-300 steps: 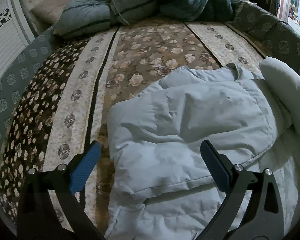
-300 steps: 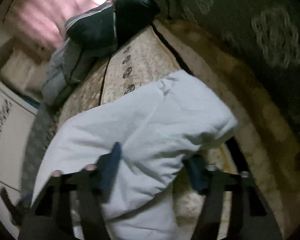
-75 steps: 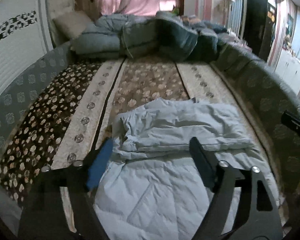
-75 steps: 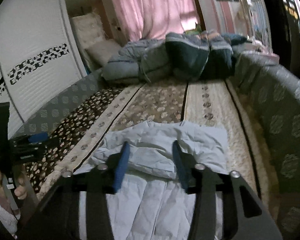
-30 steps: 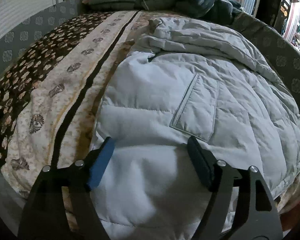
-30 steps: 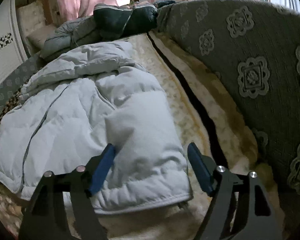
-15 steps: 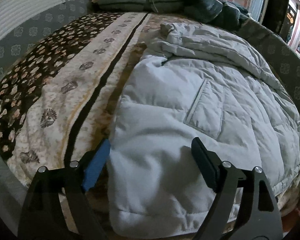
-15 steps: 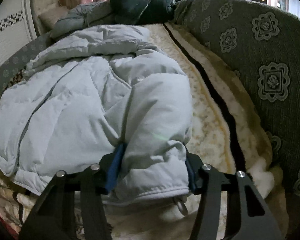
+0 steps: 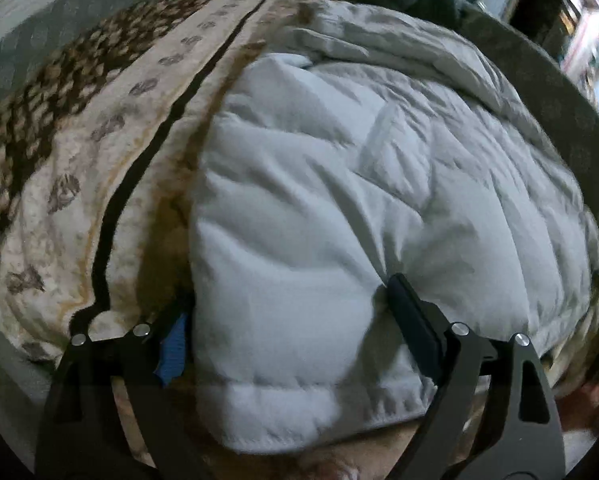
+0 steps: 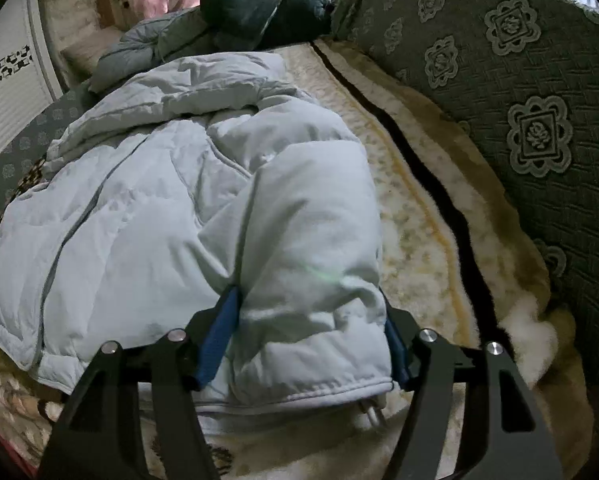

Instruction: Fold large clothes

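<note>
A pale blue-white padded jacket (image 9: 339,168) lies on the patterned bed cover, its upper part folded down over the body. In the left wrist view my left gripper (image 9: 287,320) straddles the jacket's near left hem corner, the fingers pressed into the padding on both sides. In the right wrist view the jacket (image 10: 171,208) fills the left and middle. My right gripper (image 10: 311,332) is closed on the near right hem corner, which bulges between the blue pads (image 10: 219,332).
The bed cover (image 9: 99,152) has brown flower bands and a black stripe. A grey-green patterned side panel (image 10: 539,120) runs along the right. Rolled dark and grey quilts (image 10: 251,20) lie at the far end. The bed's near edge is just below the grippers.
Both grippers have moved down onto the jacket's near hem. The left one slid over the left corner and pressed in; the right one tightened on the right corner.
</note>
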`<state>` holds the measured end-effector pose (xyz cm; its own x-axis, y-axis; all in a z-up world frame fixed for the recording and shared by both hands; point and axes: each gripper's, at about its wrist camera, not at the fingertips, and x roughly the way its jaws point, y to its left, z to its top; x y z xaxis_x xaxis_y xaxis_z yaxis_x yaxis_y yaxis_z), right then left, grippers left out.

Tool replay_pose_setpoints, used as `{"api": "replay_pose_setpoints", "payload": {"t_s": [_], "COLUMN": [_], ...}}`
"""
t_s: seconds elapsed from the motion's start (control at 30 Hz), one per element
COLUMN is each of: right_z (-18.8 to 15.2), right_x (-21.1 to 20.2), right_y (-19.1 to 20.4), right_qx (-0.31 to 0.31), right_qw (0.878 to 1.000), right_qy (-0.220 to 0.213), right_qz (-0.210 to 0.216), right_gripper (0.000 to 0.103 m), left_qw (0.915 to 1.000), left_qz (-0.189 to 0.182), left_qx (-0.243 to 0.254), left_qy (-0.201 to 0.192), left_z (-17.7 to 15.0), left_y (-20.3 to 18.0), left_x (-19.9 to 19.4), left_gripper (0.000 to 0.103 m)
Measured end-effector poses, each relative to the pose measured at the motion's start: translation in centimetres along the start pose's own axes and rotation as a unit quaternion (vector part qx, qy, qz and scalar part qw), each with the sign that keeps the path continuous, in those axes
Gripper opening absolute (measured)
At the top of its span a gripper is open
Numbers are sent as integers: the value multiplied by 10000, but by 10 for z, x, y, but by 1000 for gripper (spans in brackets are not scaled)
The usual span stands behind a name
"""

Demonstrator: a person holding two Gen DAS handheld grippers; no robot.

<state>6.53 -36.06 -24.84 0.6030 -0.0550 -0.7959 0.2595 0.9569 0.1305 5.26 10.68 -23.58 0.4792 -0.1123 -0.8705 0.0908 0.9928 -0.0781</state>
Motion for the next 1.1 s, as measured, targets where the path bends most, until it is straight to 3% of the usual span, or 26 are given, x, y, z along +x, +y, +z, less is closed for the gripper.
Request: {"api": "replay_pose_setpoints", "payload": {"t_s": [0.13, 0.23, 0.33, 0.37, 0.4, 0.47, 0.6, 0.67, 0.8, 1.1], "right_z": [-2, -1, 5, 7, 8, 11, 18, 23, 37, 85], "right_x": [-3, 2, 9, 10, 8, 5, 1, -4, -16, -39], "right_y": [0, -1, -4, -3, -1, 6, 11, 10, 8, 21], "right_qx": [54, 38, 126, 91, 10, -169, -314, -215, -189, -296], "right_qw": [10000, 9997, 9986, 9984, 9983, 9982, 9977, 9978, 9972, 9944], "right_qy": [37, 195, 405, 452, 448, 460, 453, 401, 287, -14], "right_qz": [46, 138, 302, 334, 371, 343, 384, 479, 658, 1018], "right_gripper": [65, 64, 61, 49, 43, 33, 25, 22, 20, 20], "left_qw": [9998, 9985, 9988, 9989, 9988, 9990, 9993, 9989, 9983, 9978], "left_qz": [108, -247, -284, -303, -350, -410, -339, -410, -453, -588], "left_qx": [-56, -368, -297, -257, -235, -121, 106, 151, 315, 256], "left_qy": [157, 314, 263, 266, 248, 142, 149, 167, 161, -167], "left_z": [0, 0, 0, 0, 0, 4, 12, 21, 38, 77], "left_y": [3, 17, 16, 14, 13, 8, -1, -2, -7, -13], "left_x": [9, 18, 19, 18, 17, 10, 2, -4, -12, -39], "left_gripper": [100, 100, 100, 98, 86, 72, 38, 27, 20, 18]}}
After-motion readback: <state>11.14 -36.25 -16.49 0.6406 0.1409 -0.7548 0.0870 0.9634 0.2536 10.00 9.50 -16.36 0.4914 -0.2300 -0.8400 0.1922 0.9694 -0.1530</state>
